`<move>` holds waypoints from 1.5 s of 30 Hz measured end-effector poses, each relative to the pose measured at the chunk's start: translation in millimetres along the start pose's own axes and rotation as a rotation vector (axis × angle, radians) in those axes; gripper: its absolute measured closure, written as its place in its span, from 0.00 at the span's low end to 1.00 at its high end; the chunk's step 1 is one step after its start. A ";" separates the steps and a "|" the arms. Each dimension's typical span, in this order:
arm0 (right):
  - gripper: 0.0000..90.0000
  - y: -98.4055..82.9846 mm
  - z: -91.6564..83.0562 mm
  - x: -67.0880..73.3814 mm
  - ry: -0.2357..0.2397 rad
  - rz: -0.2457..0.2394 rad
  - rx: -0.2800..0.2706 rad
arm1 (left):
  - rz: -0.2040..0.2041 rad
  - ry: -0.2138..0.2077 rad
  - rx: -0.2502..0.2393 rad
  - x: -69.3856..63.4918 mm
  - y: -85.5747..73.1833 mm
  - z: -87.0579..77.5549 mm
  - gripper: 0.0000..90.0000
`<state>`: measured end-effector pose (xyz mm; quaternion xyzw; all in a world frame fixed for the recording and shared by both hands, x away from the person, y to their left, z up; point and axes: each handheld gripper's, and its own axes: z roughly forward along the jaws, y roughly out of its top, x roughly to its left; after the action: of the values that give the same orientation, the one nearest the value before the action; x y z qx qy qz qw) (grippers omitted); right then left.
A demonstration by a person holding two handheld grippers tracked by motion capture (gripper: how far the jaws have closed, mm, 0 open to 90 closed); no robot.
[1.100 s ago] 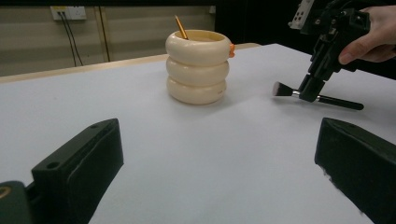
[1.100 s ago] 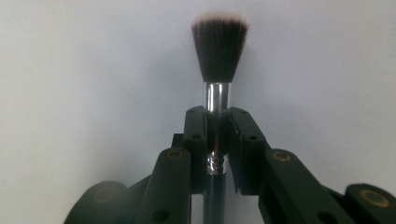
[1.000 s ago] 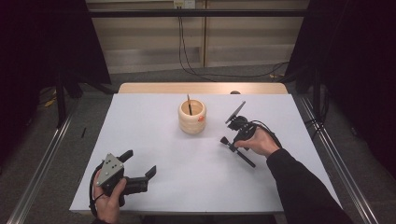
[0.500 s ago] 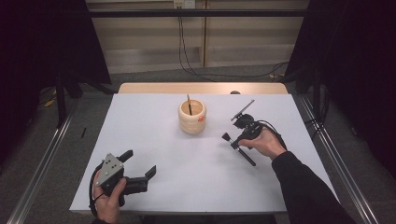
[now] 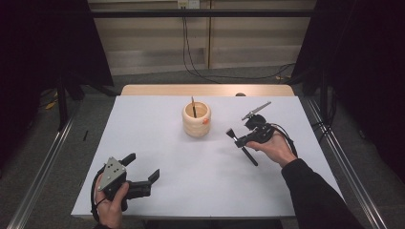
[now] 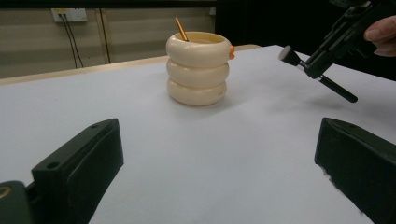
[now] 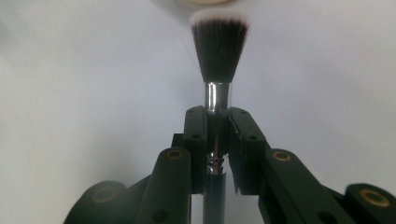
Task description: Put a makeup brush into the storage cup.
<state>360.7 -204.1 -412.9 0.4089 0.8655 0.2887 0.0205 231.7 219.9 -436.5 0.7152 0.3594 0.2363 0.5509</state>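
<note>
The right gripper (image 7: 217,140) clamps a black-bristled, silver-ferruled makeup brush (image 7: 218,51) at three o'clock of the cream ribbed ceramic holder (image 5: 196,119); the left gripper (image 5: 143,175), jaws wide, holds nothing.

right gripper (image 5: 237,139) lifted brush (image 5: 241,145), nearer cup (image 5: 196,119)

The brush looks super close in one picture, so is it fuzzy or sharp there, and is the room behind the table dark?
In the right gripper view the brush bristles are fairly sharp, while the right gripper blurs lower down. In the high view the white table is evenly lit, the surroundings dark. In the left gripper view the cream cup casts a soft shadow.
</note>
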 end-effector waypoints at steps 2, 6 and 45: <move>0.87 -2.1 -3.2 -0.5 -0.006 -0.003 -0.044 | -0.003 -0.004 -0.001 -0.1 -0.1 0.3 0.01; 0.87 -5.6 -9.8 -2.0 0.002 -0.012 -0.135 | -0.001 -0.002 -0.003 0.1 -0.1 0.4 0.01; 0.87 -30.2 -39.6 0.9 0.069 -0.020 -0.645 | -0.007 -0.004 0.003 -1.4 -0.3 1.9 0.01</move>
<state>328.3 -237.7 -395.3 0.3629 0.7334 0.5615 0.1227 232.2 217.7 -437.3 0.7153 0.3611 0.2326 0.5513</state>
